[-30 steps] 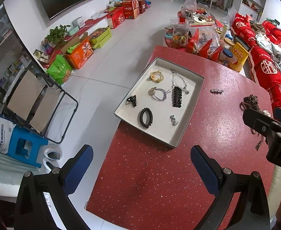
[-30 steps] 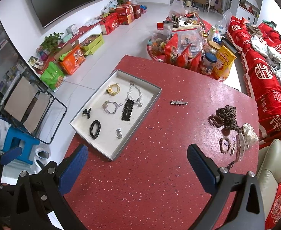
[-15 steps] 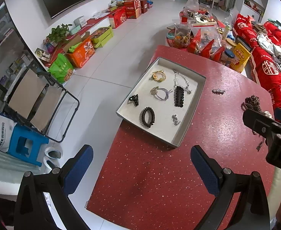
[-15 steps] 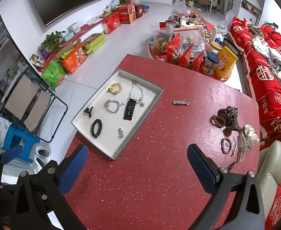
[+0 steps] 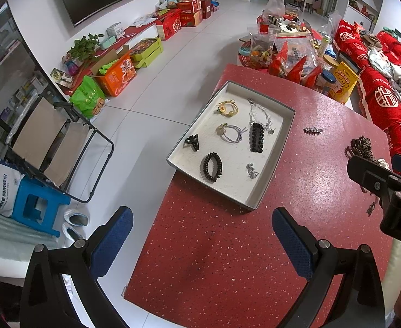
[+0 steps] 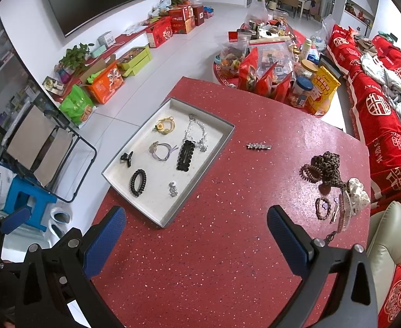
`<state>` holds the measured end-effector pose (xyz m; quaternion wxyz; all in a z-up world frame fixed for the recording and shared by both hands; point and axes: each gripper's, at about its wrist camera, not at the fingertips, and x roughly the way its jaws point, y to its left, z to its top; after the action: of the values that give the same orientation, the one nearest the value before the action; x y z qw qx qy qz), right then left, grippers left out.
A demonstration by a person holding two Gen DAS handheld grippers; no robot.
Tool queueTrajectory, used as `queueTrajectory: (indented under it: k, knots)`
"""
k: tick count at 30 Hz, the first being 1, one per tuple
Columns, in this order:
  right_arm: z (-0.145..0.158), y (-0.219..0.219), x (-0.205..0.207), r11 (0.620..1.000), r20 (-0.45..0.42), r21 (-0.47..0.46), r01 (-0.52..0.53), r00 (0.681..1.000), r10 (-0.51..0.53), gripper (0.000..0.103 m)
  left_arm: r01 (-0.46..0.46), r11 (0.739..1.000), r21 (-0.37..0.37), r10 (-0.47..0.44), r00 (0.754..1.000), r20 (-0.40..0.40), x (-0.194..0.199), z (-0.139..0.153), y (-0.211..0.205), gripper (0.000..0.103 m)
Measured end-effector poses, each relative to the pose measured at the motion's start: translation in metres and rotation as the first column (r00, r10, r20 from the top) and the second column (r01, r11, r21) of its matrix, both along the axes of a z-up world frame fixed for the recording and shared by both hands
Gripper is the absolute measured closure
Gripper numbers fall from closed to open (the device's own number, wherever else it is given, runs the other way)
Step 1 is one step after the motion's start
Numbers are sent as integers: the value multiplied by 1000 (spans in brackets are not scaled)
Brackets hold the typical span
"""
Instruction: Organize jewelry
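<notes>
Both grippers wide open, empty: left gripper [image 5: 201, 242], right gripper [image 6: 196, 236]. Tray [image 6: 200, 175] at table's left holds seven pieces. Star clip [image 6: 258, 146] lies alone mid-table; pile [image 6: 334, 188] at right. Likely next: right gripper descends square over clip, pinching across its narrow width

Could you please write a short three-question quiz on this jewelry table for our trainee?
1. True or false: the star hair clip lies inside the tray.
2. What sits nearest the black claw clip in the tray? A) black coil hair tie B) silver necklace
3. Fill in: both the left gripper and right gripper are ____.

Key: 1 false; 2 A; 3 open.
</notes>
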<state>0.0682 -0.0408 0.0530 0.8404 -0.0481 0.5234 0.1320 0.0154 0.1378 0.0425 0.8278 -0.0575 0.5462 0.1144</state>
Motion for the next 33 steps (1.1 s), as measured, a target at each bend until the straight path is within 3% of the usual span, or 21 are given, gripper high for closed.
queueTrajectory:
  k: [33]
  knots:
    - [0, 1, 0, 1000, -2, 0, 0, 1000, 0, 0, -3, 1000, 6, 3, 1000, -3, -1, -2, 0, 1]
